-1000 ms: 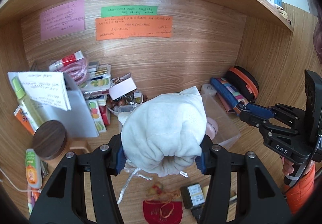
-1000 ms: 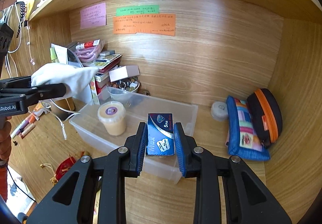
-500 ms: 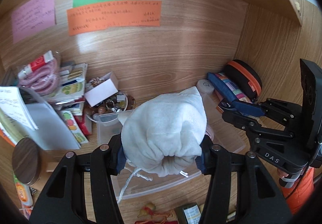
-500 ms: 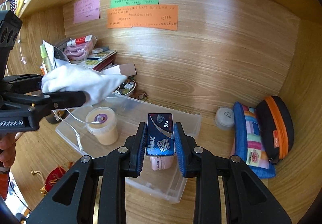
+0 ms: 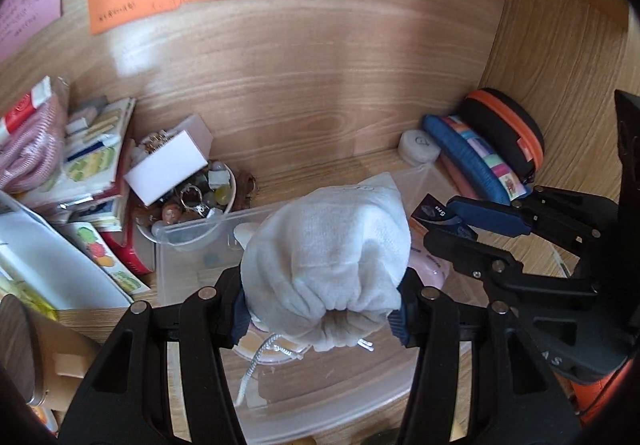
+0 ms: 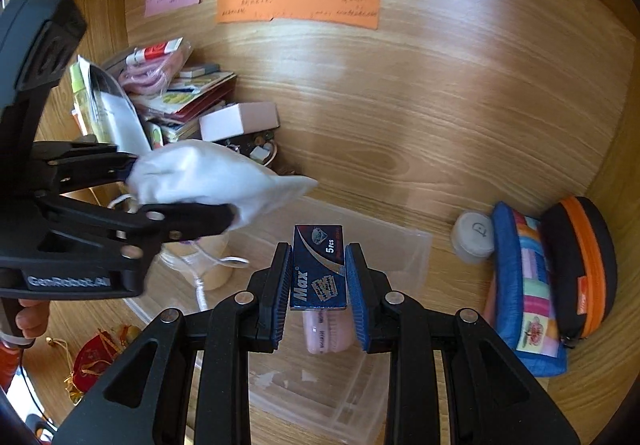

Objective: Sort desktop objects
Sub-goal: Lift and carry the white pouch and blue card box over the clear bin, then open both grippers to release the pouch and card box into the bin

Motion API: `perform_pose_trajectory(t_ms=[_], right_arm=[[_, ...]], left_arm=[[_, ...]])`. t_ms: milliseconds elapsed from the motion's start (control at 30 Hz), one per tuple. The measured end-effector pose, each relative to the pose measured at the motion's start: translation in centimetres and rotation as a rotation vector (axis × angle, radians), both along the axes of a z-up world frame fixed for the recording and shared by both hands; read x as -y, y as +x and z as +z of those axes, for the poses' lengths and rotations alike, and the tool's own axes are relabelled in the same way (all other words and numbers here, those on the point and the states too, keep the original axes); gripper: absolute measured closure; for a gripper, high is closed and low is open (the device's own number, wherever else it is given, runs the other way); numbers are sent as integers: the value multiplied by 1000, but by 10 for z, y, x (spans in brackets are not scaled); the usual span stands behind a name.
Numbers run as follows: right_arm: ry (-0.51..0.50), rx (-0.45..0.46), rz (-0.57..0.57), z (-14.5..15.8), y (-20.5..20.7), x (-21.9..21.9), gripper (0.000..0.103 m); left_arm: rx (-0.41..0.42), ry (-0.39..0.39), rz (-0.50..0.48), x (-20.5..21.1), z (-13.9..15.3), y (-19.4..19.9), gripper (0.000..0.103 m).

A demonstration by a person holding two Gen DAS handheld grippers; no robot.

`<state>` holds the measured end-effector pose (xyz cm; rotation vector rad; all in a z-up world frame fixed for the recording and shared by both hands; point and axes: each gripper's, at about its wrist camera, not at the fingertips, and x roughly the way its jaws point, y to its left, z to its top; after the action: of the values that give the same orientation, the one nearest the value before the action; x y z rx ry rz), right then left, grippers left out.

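Above the clear plastic bin (image 6: 404, 245) on the wooden desk (image 6: 440, 405), both grippers hang side by side. Left gripper (image 5: 322, 309): jaws at a middling gap, pads pressed into a soft white drawstring pouch (image 5: 328, 257), fleecy, gathered at the neck, cord dangling into the bin. Right gripper (image 6: 318, 285): jaws narrow, clamped on the long sides of a small flat blue razor-blade box (image 6: 319, 267), glossy card, upright. Bin walls are thin and translucent; a round lidded tub (image 6: 212, 265) and a pink ribbed item (image 6: 326, 331) lie inside, with bare floor between them. Striped fabric pencil case (image 6: 524, 285) and orange-zipped black case (image 6: 580, 265) stand near the bin's right edge; stacked booklets (image 6: 188, 97) crowd the left.
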<state>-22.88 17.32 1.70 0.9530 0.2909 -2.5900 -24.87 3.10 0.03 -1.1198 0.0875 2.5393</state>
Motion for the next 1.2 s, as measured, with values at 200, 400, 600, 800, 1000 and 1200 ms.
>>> perform_pose_trajectory(t_ms=[200, 400, 600, 800, 1000, 1200], right_arm=[[20, 30, 24, -11, -6, 8, 78], [37, 60, 41, -21, -8, 12, 78], [57, 80, 80, -32, -7, 25, 78], [83, 93, 102, -41, -8, 35, 79], [96, 113, 102, -49, -11, 36, 79], [95, 115, 101, -50, -14, 37, 79]], left_arm=[[31, -27, -14, -5, -14, -10, 49], [46, -43, -27, -5, -22, -16, 48], [59, -38, -51, -3, -22, -17, 41], [67, -24, -60, -2, -23, -17, 34], [86, 25, -48, 7, -22, -19, 32], [87, 69, -30, 20, -18, -20, 32]])
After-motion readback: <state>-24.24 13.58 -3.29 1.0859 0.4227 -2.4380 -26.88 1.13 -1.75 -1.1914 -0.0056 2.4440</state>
